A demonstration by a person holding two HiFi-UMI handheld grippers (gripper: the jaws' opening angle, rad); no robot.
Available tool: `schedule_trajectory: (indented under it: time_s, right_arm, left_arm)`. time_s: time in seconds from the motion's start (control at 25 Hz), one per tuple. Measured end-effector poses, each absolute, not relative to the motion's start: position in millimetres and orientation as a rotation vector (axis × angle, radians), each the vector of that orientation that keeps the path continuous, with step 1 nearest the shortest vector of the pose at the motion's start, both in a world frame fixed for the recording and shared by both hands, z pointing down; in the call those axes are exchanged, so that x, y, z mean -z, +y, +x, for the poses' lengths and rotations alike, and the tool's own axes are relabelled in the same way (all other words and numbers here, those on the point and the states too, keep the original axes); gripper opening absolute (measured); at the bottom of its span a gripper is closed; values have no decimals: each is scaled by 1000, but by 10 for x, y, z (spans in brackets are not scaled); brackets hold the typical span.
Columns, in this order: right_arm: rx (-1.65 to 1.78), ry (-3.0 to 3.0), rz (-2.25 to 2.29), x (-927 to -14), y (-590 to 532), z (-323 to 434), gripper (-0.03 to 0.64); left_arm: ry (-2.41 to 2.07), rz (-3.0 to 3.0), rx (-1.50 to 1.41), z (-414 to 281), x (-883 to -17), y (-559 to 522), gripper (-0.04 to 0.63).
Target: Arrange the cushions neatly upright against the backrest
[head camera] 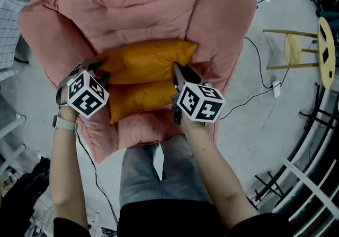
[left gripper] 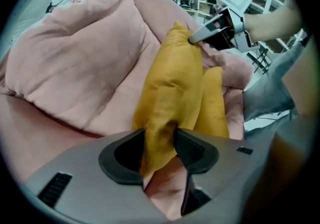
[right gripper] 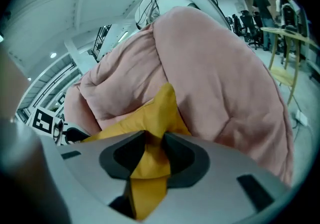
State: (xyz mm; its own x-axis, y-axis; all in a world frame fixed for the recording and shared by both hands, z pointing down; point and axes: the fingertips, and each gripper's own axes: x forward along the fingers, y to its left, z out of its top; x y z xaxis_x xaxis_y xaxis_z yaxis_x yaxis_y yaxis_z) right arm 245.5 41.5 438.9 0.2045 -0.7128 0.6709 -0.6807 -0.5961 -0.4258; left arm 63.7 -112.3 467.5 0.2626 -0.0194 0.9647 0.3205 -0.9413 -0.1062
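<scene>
Two yellow cushions lie on the seat of a pink padded armchair. The upper cushion leans against the backrest, and the lower cushion lies in front of it. My left gripper holds the upper cushion's left corner; in the left gripper view the yellow fabric is pinched between the jaws of that gripper. My right gripper holds its right corner, and the right gripper view shows the cushion's corner clamped in the gripper. The second cushion stands just behind the held one.
A wooden stool stands to the armchair's right, with cables across the floor beside it. White rails run along the lower right. My legs in jeans are against the seat's front edge.
</scene>
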Motion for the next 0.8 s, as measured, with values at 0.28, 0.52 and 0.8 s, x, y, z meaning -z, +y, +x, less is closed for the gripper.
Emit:
schedule_trajectory:
  time_s: [0.28, 0.52, 0.8]
  right_arm:
    - [1459, 1404, -2422, -4649, 319, 2623, 137]
    - [1482, 1490, -2346, -4628, 437, 2638, 178]
    - [1562, 1545, -2313, -4517, 779, 2503, 193]
  left_arm:
    - [-298, -2304, 1702, 753, -4831, -1170, 231]
    - [-317, -2319, 1646, 701, -4753, -997, 257]
    - [-151, -2461, 1604, 492, -4509, -763, 276]
